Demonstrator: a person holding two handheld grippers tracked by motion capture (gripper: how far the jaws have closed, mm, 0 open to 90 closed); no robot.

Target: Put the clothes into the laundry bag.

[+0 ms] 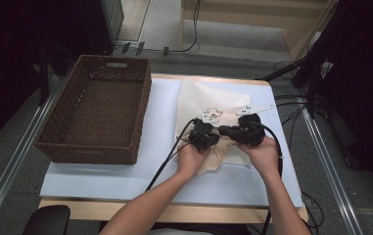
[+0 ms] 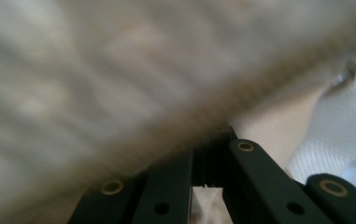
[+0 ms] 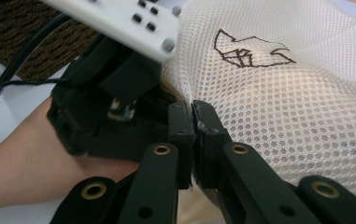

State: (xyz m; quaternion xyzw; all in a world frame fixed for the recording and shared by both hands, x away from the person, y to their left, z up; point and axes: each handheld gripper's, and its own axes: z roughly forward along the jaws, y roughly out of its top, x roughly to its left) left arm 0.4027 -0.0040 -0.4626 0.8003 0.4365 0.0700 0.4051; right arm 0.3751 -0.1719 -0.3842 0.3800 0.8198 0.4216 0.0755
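currently a cream mesh bag [image 1: 208, 105] lies flat on the white mat [image 1: 101, 181] at the middle of the table, to the right of the brown wicker basket [image 1: 96, 115]. its long axis runs away from the person, with the near edge bunched up under the two hands.

right gripper [image 3: 194, 109]: jaws pressed together, and a fold of mesh is pinched between the tips, just below the small brown embroidered logo [image 3: 248, 49].

left gripper [image 1: 202, 135]: jaws closed too. in the left gripper view the picture is blurred, but cloth is draped right over the tips and a bit of it is seen between the arms, so the bag is judged to be pinched there as well.

key relation: both grippers are set side by side on the near end of the bag, almost touching each other, the left on the side nearer the basket. the rest of the bag stretches away from them toward the far edge of the table. the basket lies to the left, apart from the bag, so the left hand is the nearer one to it.

judgement: a lift or fold would have to be led from this near edge, with the far end trailing. slip risk is seen on the left pinch, since its hold cannot be confirmed sharply.
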